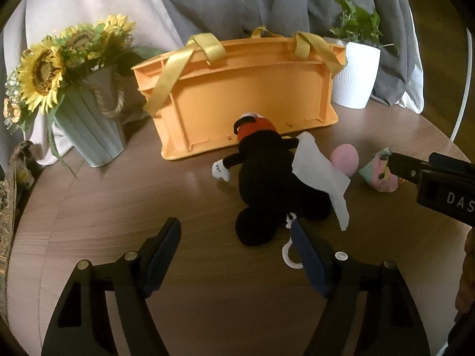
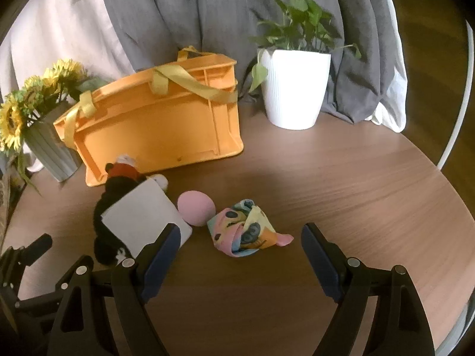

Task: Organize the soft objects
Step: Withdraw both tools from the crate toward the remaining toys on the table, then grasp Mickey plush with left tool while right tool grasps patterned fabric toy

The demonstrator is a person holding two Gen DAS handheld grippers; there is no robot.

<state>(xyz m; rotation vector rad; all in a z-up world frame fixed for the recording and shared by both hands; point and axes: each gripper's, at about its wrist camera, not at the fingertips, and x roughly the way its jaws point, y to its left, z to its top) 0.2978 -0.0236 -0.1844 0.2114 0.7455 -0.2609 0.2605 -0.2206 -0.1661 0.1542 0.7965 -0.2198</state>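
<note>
on a round wooden table (image 2: 341,184) an orange basket (image 1: 237,95) with yellow straps lies tipped on its side. just in front of it lies a black plush toy (image 1: 267,172) with a white tag, then a pink ball (image 2: 196,207) and a knotted patterned cloth (image 2: 245,231). the left gripper (image 1: 234,231) hangs with jaws apart and empty, near the plush; the right gripper (image 2: 240,234) also has its jaws apart and empty, with the cloth lying beyond them

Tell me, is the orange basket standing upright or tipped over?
Upright. The orange basket rests on its base on the table, its rim on top with the yellow handles draped over it. Its inside is hidden.
</note>
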